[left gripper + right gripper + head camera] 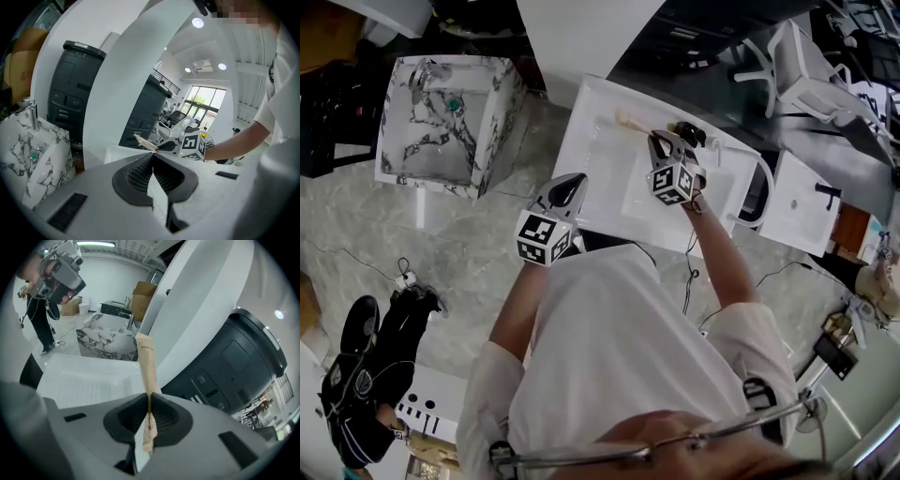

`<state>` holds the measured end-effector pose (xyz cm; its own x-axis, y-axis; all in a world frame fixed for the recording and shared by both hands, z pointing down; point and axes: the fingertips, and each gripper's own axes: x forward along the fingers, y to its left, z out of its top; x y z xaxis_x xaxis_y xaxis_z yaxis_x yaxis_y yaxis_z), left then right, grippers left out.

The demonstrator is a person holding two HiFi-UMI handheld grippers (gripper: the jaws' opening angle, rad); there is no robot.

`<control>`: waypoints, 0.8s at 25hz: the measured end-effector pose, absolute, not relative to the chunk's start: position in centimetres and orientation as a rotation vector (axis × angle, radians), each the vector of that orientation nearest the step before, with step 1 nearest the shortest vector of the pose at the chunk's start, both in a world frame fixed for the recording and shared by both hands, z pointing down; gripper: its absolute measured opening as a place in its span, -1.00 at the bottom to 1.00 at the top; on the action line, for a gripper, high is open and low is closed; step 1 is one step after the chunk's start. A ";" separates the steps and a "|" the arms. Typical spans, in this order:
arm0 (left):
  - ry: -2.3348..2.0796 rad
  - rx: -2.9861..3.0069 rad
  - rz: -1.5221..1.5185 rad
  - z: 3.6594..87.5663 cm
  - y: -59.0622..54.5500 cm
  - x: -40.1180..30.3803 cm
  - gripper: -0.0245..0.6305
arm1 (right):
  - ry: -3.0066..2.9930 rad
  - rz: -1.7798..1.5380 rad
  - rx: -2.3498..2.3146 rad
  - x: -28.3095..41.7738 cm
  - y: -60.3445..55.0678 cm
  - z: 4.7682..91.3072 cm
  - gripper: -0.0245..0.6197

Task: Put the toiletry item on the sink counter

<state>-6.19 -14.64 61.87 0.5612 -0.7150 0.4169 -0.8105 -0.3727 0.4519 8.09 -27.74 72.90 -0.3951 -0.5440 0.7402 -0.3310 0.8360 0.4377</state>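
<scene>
The person's white shirt [619,347] fills six o'clock of the head view. At twelve lies the white sink counter [598,155]. The right gripper [149,401] hangs over it at one o'clock, jaws pinched on a beige toiletry tube [147,363] near one end. The left gripper [153,160], at eleven, is closed on nothing. Best, I judge, to lower the tube flat onto the counter's ledge before letting go.

support: white sink counter [591,145] | floor [459,253]: marbled sink unit [427,180]
</scene>
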 end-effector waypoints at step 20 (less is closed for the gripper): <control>-1.220 2.096 0.228 65.0 -14.4 -6.1 -0.91 | -1.774 -0.296 0.507 8.7 -32.9 83.8 -0.81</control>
<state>-6.08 -14.42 65.02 0.5425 -0.6985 0.4667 -0.8198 -0.3190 0.4755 8.69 -32.88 83.77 -0.1983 -0.4847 0.8519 -0.1820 0.8723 0.4539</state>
